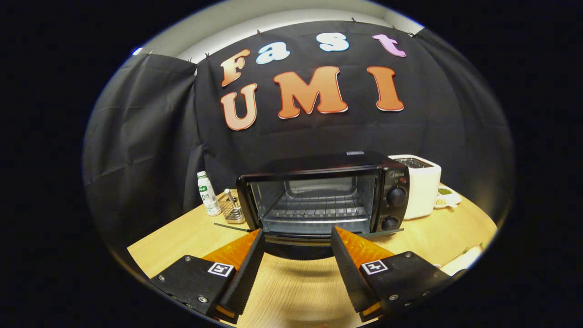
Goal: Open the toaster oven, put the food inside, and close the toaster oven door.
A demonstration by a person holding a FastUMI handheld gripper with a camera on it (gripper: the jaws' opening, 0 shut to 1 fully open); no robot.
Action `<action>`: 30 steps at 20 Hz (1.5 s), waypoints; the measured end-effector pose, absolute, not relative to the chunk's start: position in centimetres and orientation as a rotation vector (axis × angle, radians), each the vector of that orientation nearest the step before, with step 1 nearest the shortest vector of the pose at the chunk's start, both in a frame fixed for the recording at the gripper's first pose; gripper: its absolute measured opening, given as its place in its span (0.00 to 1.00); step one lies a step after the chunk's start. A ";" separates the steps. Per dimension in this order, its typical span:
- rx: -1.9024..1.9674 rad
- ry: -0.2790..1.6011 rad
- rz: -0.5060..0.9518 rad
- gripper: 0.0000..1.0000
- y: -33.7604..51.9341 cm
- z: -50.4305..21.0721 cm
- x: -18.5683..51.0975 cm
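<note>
Tongs (297,236) stand spread wide and hold nothing, their tips level with the front lip of the toaster oven (319,193), one on either side of the lowered door (298,243). That door lies folded down and nearly edge-on between the fingers, so its handle cannot be made out clearly. The oven sits squarely ahead on the wooden bench (182,237), its cavity open and the wire rack (314,207) bare; two control knobs (395,197) run down its right face.

No food is between the fingers. Something pale lies at the bench's edge beyond the right finger, too cut off to name, and a small dish (444,197) with bits in it sits behind a white toaster (421,184) to the oven's right. Either may be the food; it cannot be told.

As a judgement, the door is stiff, hinged at the bottom and likely glass-fronted and smooth, so it is best lifted from under its free edge or by the handle, not pinched on the pane. The oven looks heavy enough to stay put while the door swings. Left of it stand a wire caddy (231,208) and a small bottle (208,193), both clear of the work.
</note>
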State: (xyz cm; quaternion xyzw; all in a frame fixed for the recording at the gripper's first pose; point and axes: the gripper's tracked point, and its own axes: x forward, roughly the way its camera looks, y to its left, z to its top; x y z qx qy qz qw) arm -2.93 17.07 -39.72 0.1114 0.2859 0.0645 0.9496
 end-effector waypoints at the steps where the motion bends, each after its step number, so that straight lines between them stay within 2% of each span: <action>1: 0.231 0.597 0.138 0.87 17.3 -40.0 -3.5; 11: 0.243 0.773 0.191 0.83 18.6 -44.7 -8.4; 15: 0.282 0.911 0.250 0.84 21.1 -48.2 -10.9; 19: 0.226 0.873 0.275 0.84 21.2 -46.9 -10.6; 22: 0.210 0.849 0.282 0.89 19.5 -45.0 -10.5; 26: 0.179 0.795 0.252 0.96 14.7 -41.1 -9.8; 30: 0.221 0.777 0.208 0.96 8.7 -37.5 -9.4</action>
